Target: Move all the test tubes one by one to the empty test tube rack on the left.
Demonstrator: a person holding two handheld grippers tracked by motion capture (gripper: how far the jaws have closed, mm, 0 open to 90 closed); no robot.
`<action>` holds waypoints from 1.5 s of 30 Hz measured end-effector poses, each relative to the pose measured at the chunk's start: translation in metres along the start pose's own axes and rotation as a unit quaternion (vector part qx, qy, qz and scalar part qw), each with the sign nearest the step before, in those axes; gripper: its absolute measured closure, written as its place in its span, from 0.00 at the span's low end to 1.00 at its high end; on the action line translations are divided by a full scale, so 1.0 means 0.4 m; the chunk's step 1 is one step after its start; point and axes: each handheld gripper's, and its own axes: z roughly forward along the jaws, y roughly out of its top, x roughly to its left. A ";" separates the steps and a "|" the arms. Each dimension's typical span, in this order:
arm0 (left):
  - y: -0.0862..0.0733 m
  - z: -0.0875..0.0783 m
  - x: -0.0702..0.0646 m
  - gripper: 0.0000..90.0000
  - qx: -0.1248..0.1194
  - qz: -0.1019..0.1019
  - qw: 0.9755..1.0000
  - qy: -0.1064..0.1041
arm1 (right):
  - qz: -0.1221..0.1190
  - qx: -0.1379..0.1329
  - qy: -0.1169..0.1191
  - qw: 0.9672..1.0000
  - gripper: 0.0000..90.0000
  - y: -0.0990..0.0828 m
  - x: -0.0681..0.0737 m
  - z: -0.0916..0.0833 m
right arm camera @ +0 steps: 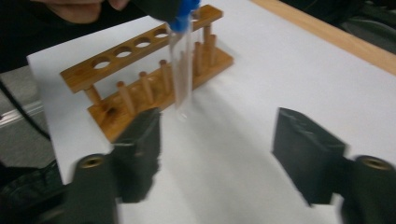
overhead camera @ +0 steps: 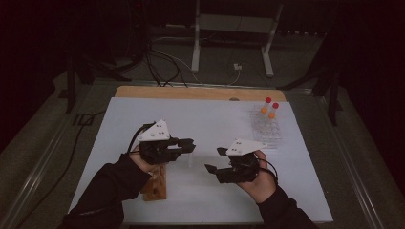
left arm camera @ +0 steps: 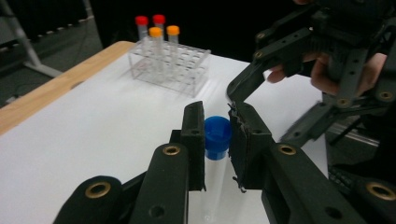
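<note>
Left gripper view: left claw (left arm camera: 217,140) clamped on blue-capped tube (left arm camera: 217,135).

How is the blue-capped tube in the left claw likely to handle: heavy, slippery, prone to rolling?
The blue-capped tube looks clear and empty, so probably light. The left claw clamps it at the cap, leaving the long body hanging free, so it may swing or pivot. Its smooth round wall would likely roll if laid on the white table; the wooden rack seems the safer rest.

A clear test tube (left arm camera: 214,175) with a blue screw cap (left arm camera: 217,134) hangs upright above the white counter (left arm camera: 93,140), clamped just below the cap.
</note>
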 end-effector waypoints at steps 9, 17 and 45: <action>0.003 -0.062 0.034 0.86 -0.005 -0.006 0.999 0.038 | 0.025 -0.025 -0.019 0.999 0.04 -0.020 -0.015 -0.025; -0.004 -0.119 0.072 0.86 -0.016 -0.019 0.997 0.070 | 0.033 -0.035 -0.009 0.999 0.00 -0.027 -0.032 -0.042; -0.085 -0.218 0.178 0.86 -0.020 -0.068 0.984 0.165 | 0.032 -0.031 -0.014 0.999 0.00 -0.032 -0.042 -0.045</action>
